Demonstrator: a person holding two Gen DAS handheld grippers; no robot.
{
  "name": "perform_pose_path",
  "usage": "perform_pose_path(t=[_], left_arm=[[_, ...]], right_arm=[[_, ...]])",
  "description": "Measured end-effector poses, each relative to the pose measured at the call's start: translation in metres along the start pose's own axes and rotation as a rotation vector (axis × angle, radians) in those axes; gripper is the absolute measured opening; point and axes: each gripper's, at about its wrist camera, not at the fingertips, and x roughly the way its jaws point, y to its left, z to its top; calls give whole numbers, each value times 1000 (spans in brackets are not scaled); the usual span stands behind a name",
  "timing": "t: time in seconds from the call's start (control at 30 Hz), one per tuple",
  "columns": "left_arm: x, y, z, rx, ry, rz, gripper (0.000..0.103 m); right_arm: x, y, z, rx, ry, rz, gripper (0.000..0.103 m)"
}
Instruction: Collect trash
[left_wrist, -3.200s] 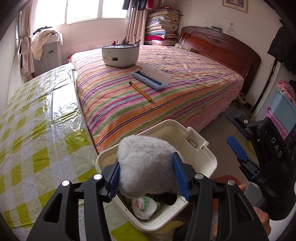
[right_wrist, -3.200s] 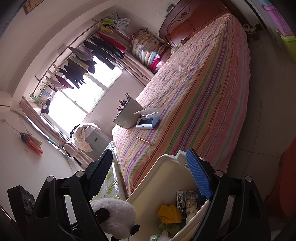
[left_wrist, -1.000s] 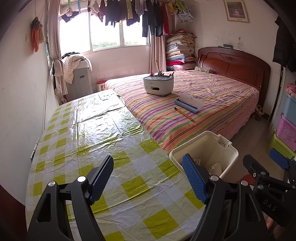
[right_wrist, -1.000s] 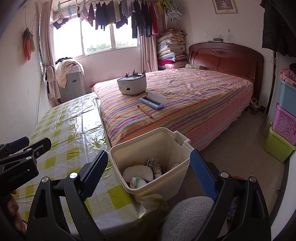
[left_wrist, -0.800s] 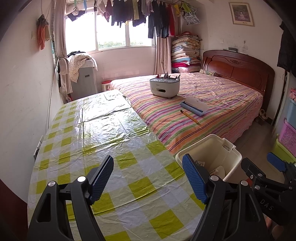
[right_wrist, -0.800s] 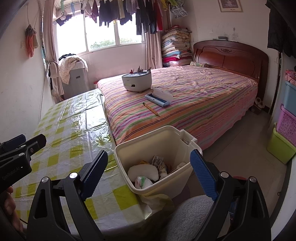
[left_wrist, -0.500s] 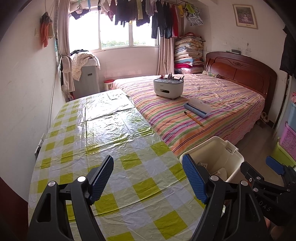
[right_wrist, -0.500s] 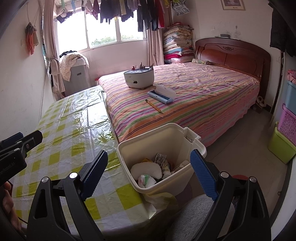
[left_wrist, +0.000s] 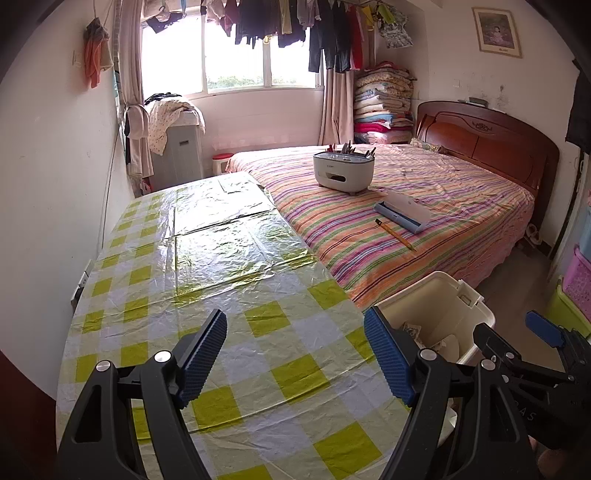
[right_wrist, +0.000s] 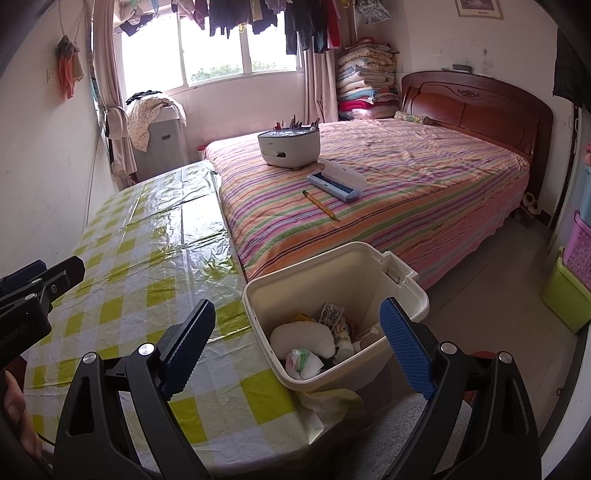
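A cream plastic bin (right_wrist: 399, 291) stands at the table's near right corner and holds a white fluffy toy (right_wrist: 301, 338), a crumpled wrapper (right_wrist: 303, 363) and other trash. The bin also shows in the left wrist view (left_wrist: 439, 299). My left gripper (left_wrist: 295, 354) is open and empty above the yellow-checked table (left_wrist: 207, 266). My right gripper (right_wrist: 297, 345) is open and empty, held above and in front of the bin. The left gripper's body shows at the left edge of the right wrist view (right_wrist: 33, 299).
A striped bed (right_wrist: 388, 192) beside the table carries a pen holder (right_wrist: 288, 147), an open case (right_wrist: 338, 181) and a pencil (right_wrist: 320, 205). Coloured storage boxes (right_wrist: 569, 291) stand at the right wall. A grey cushioned seat (right_wrist: 391, 439) lies below the bin.
My left gripper let go of the fluffy toy, which now lies in the bin. Both grippers have drawn back and up from the bin and stay open.
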Motion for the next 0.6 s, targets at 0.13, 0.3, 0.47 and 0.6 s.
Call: perform_pose_path(t=[0.13,0.3,0.47,0.6], left_arm=[[2,-3,-1,-7,8,-26,84],[7,-13,-2,14,26,-39,85],[13,-23,-5,43,47,-28,85],[16,-27,-8,61,63,-28,85]], right_arm=[[8,-2,2,4,13,5,89],[19,-6,4,14,24,9,89],[29,-12,7,26,41,12,89],[37,-21,8,43,51,7,89]])
